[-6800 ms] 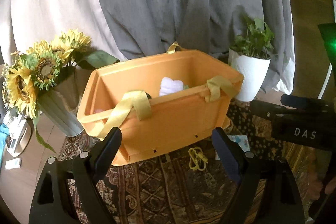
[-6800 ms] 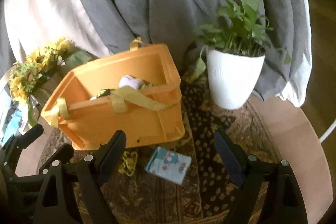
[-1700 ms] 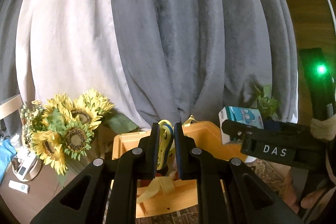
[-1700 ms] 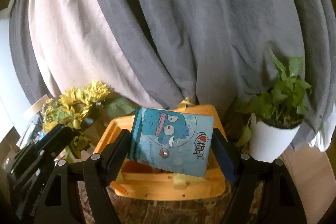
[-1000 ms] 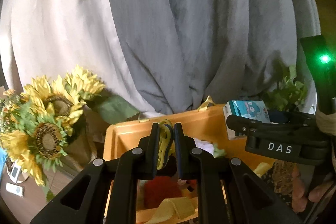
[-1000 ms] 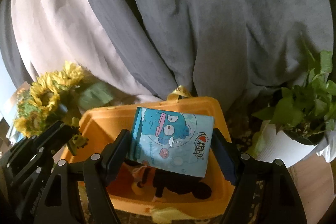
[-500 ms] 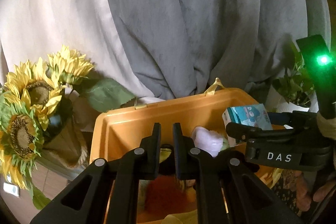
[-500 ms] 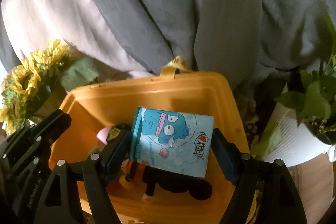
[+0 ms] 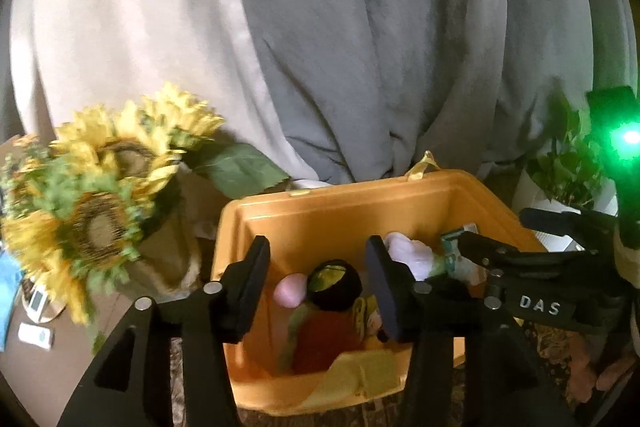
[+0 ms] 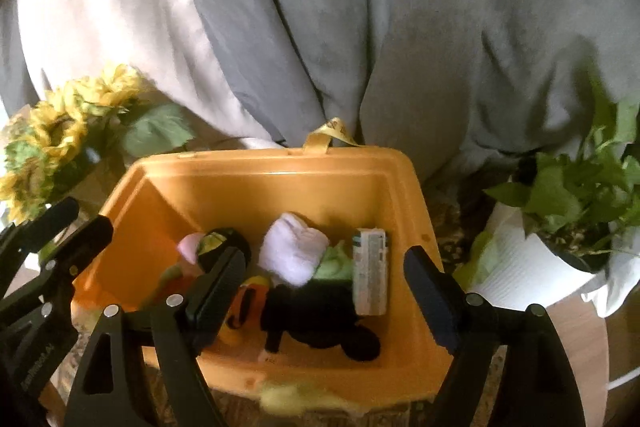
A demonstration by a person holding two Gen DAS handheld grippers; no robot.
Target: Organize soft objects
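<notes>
Over the orange basket [image 10: 272, 183], both my left gripper [image 9: 318, 281] and right gripper [image 10: 326, 291] now gape empty; the tissue pack [image 10: 370, 271] just dropped against its right wall, the yellow band [image 9: 362, 311] among the plush toys.

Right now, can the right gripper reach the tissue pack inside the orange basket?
Probably yes. The right gripper is open just above the basket, whose top is open, and the tissue pack stands on edge between its fingers with nothing over it.

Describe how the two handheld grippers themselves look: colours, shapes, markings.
Both are matte black, angular frames with silver screws and flat, dark rectangular finger pads. The left gripper is unmarked here. The right gripper, in the left view, carries white "DAS" lettering and a glowing green light.
</notes>
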